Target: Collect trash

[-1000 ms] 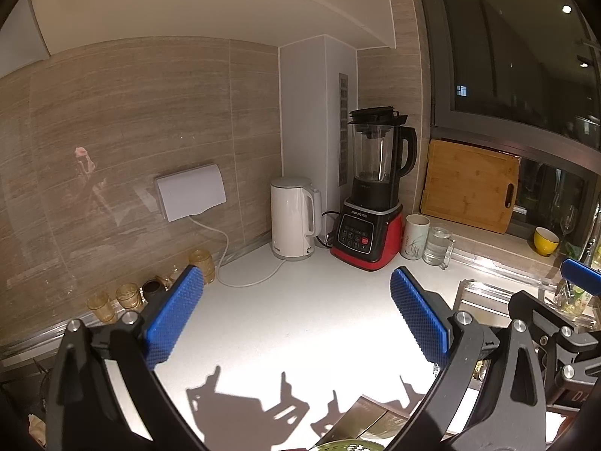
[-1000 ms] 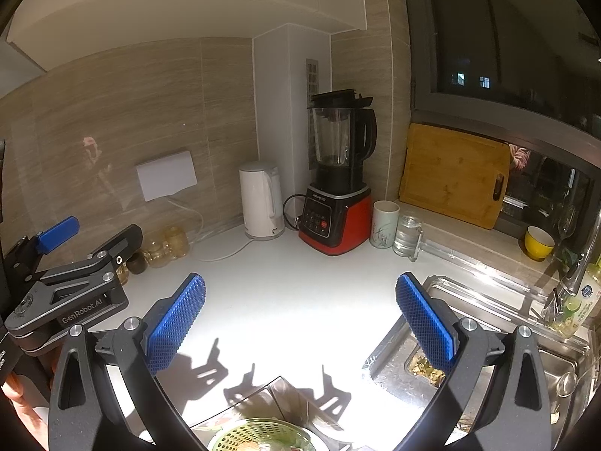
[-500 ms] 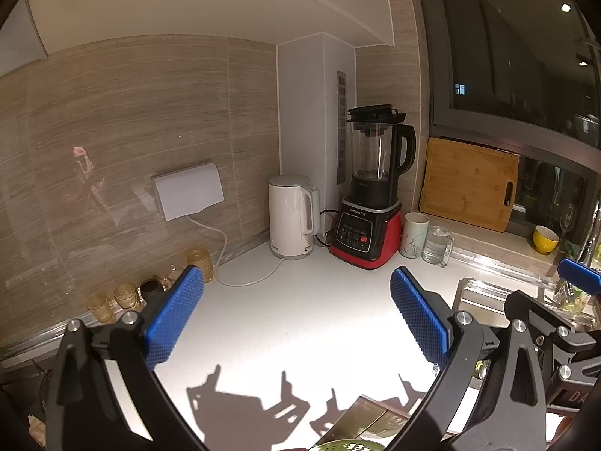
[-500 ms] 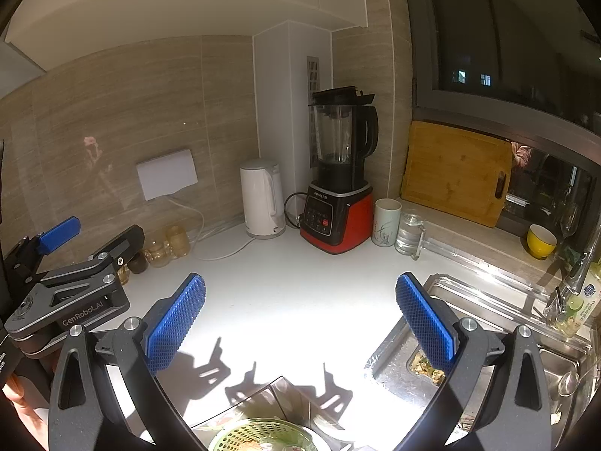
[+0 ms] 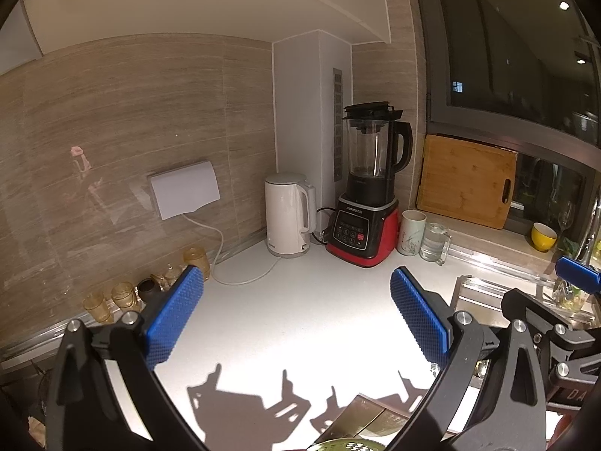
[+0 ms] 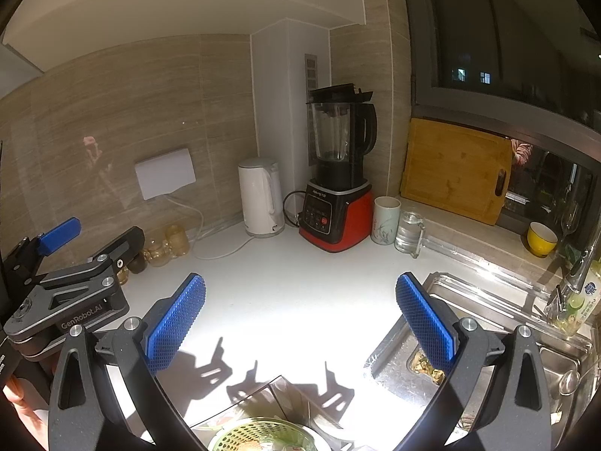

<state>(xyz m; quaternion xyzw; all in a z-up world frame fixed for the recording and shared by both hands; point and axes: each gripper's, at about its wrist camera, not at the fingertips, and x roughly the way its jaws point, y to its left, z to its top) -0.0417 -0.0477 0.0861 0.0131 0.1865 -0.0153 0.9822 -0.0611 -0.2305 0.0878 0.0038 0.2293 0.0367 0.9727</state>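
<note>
Left hand-held gripper (image 5: 296,312): jaws spread wide, nothing between the blue pads; it hovers above the table (image 5: 300,319) near its front edge, pointing toward the back corner.
Right hand-held gripper (image 6: 300,315): likewise wide apart and holding nothing; it hangs over the table's front edge, level with its partner and just to the right of it, with its right finger (image 6: 424,319) over the sink's left rim.
Pose: both tools sit side by side, tilted slightly down, aimed at the rear wall. A hand shows only as a sliver at the lower left of the right wrist view.
Trash, likely: food scraps (image 6: 424,366) lie in the sink (image 6: 484,300), close below the right finger. A green colander (image 6: 263,434) with contents I cannot make out sits at the table's front edge, directly under the right tool, beside a glossy packet (image 6: 278,391).
Table surface: the lit middle stretch shows only shadows of the tools.
Step in hand, judged: neither tool carries anything; the scene fits equally a search for a piece to pick up and a pause after a piece has been put away. No bin or bag is in view.
Next move, judged: any pick from the sink calls for lowering past the steel rim and closing gently on soft, wet scraps.
Back corner: kettle (image 5: 287,214), blender (image 5: 366,195), mug (image 5: 411,231).
</note>
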